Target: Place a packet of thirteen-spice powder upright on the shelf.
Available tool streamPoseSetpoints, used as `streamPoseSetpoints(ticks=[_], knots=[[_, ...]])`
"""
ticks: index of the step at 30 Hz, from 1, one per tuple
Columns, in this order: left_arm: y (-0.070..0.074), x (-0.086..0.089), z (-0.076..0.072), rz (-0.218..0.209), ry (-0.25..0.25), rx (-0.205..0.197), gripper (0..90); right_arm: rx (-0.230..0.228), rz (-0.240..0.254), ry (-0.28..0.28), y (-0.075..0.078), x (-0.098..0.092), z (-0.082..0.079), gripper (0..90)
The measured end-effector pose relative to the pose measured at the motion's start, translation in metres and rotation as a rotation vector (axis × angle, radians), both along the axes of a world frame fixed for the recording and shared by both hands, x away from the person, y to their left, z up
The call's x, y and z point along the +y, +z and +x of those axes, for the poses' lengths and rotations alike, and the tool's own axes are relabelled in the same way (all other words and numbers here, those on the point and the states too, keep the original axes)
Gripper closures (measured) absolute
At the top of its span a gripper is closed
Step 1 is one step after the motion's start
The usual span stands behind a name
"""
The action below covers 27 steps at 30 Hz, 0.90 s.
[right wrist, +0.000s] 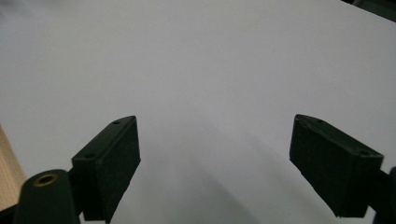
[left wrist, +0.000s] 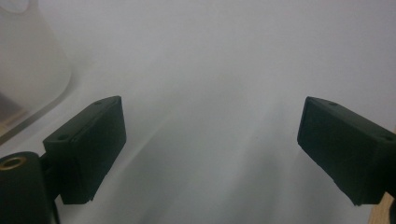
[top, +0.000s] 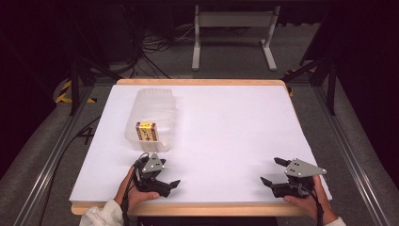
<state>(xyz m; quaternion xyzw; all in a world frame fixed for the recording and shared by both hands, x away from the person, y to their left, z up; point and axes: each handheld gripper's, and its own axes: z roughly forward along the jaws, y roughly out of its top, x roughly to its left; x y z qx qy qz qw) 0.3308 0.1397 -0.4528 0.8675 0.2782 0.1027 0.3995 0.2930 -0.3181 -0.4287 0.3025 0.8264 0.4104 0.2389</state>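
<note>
1. Two grippers rest at the table's (top: 221, 141) near edge: left gripper (top: 164, 175) at 7 o'clock, right gripper (top: 273, 171) at 5; both have jaws apart and empty.
2. One clear tub (top: 151, 117) at 11 o'clock holds one small box (top: 146, 132).

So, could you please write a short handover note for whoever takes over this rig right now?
Left gripper: open, holding nothing, at the near edge of the white table.
Right gripper: open, holding nothing, at the near right edge.
Clear plastic container: on the left half of the table beyond the left gripper, with a small yellow and brown box seen through its wall.
Done: nothing visibly handled.
Left: probably reaching for the container and box.
</note>
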Motion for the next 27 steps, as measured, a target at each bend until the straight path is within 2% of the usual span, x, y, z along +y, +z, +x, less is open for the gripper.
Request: streamPoseSetpoints(ticks=[10,22,27], knots=[[-0.0006,-0.0018,0.0019,0.019,-0.004,0.002,9.0,0.001,0.012,-0.005,-0.0002,-0.0031,0.0018,16.7],[0.0,-0.0013,0.0047,0.016,-0.017,-0.001,9.1,0.0,0.01,-0.007,-0.0003,-0.0034,0.0012,16.7],[-0.0016,-0.0023,0.0059,0.022,-0.013,0.013,9.1,-0.003,0.014,-0.008,0.0004,-0.005,0.0015,16.7]])
